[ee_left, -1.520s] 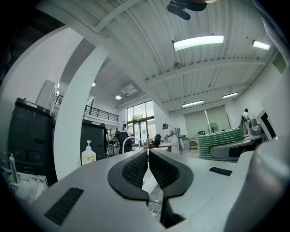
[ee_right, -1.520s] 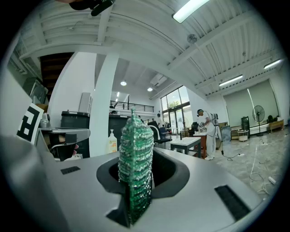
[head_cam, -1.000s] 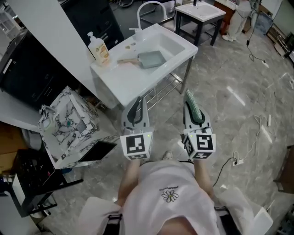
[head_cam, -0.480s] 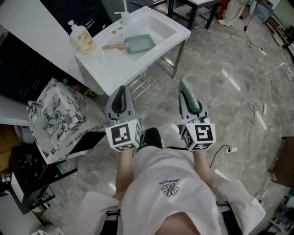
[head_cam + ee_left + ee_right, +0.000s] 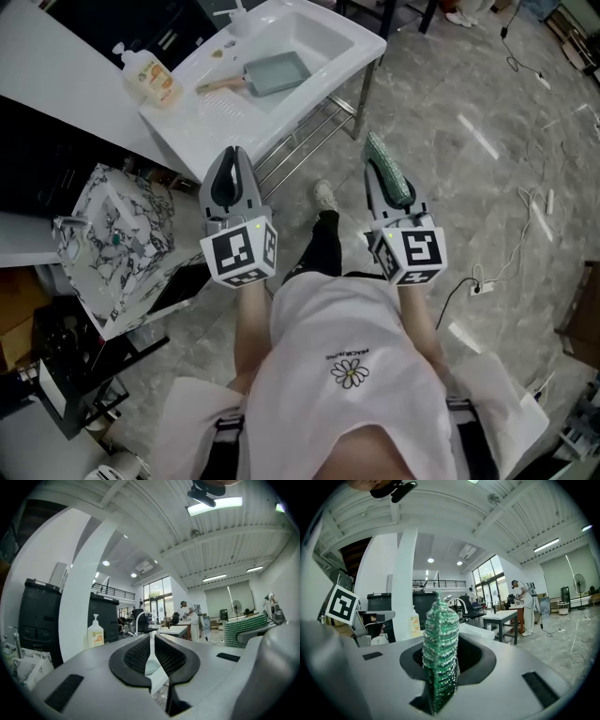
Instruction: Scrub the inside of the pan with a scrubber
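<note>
Pan (image 5: pixel 275 73) shows only in the head view. It lies in the white sink (image 5: pixel 349 42), well ahead of both grippers, with its long axis across the basin and its wooden handle pointing left toward the soap bottle (image 5: pixel 150 80). The left gripper view shows the left gripper (image 5: pixel 151 639) with jaws closed together, nothing between them. The right gripper view shows the right gripper (image 5: pixel 440 667) clamping the green scrubber (image 5: pixel 440 630), which stands on edge along the jaws.

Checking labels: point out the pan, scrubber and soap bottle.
pan (image 5: pixel 278 73), head view, inside floor
scrubber (image 5: pixel 440 648), right gripper view, middle of mesh
soap bottle (image 5: pixel 155 82), head view, body
</note>
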`<state>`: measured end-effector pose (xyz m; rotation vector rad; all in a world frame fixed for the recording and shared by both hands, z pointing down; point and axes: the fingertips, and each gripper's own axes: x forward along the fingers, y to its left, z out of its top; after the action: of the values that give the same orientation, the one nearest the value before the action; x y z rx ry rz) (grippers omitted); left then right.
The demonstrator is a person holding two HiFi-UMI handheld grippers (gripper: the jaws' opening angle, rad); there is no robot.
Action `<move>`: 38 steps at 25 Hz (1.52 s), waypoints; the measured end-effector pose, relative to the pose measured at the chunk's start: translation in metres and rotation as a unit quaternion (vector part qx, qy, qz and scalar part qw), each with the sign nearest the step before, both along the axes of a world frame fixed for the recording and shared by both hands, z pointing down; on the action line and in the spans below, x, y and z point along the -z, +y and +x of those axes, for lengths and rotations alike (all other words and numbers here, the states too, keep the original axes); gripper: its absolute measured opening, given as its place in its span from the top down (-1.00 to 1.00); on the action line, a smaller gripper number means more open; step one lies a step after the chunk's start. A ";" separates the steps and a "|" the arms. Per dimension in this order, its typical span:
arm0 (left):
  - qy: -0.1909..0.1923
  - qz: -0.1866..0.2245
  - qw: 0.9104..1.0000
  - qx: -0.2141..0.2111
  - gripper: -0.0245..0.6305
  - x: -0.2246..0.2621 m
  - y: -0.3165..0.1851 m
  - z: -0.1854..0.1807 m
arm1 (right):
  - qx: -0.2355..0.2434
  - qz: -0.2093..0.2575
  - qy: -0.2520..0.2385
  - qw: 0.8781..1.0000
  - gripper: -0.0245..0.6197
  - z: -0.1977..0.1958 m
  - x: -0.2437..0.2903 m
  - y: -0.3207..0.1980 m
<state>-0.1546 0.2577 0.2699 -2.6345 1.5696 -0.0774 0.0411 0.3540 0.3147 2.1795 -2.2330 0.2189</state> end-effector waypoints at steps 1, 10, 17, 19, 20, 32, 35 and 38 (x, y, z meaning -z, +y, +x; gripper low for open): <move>-0.001 0.001 1.000 -0.003 0.87 -0.001 -0.007 0.005 | 0.000 -0.001 0.000 1.000 0.72 0.003 -0.001 -0.008; 0.000 -0.002 1.000 -0.009 0.84 -0.008 -0.113 0.045 | -0.005 -0.014 -0.001 1.000 0.72 0.044 -0.007 -0.111; -0.006 -0.020 0.998 -0.051 0.52 -0.011 -0.222 0.093 | 0.019 -0.026 -0.009 0.999 0.72 0.072 0.007 -0.244; 0.000 -0.028 0.998 -0.049 0.52 -0.012 -0.253 0.101 | 0.033 -0.031 -0.009 0.999 0.72 0.078 0.010 -0.284; 0.003 -0.033 0.998 -0.049 0.52 -0.013 -0.268 0.104 | 0.041 -0.033 -0.008 0.999 0.72 0.080 0.011 -0.303; 0.004 -0.062 0.998 0.020 0.45 -0.027 -0.368 0.082 | 0.122 -0.066 -0.011 0.990 0.72 0.068 0.008 -0.430; 0.003 -0.061 0.997 0.051 0.45 -0.026 -0.372 0.067 | 0.152 -0.063 -0.014 0.986 0.72 0.057 0.008 -0.446; -0.001 -0.061 0.996 0.061 0.45 -0.028 -0.376 0.059 | 0.167 -0.057 -0.012 0.984 0.72 0.049 0.006 -0.460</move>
<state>-0.0955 -0.1182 0.2980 -2.6223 1.7800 -0.1893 0.0896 -0.1058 0.3089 1.7234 -2.4825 0.3566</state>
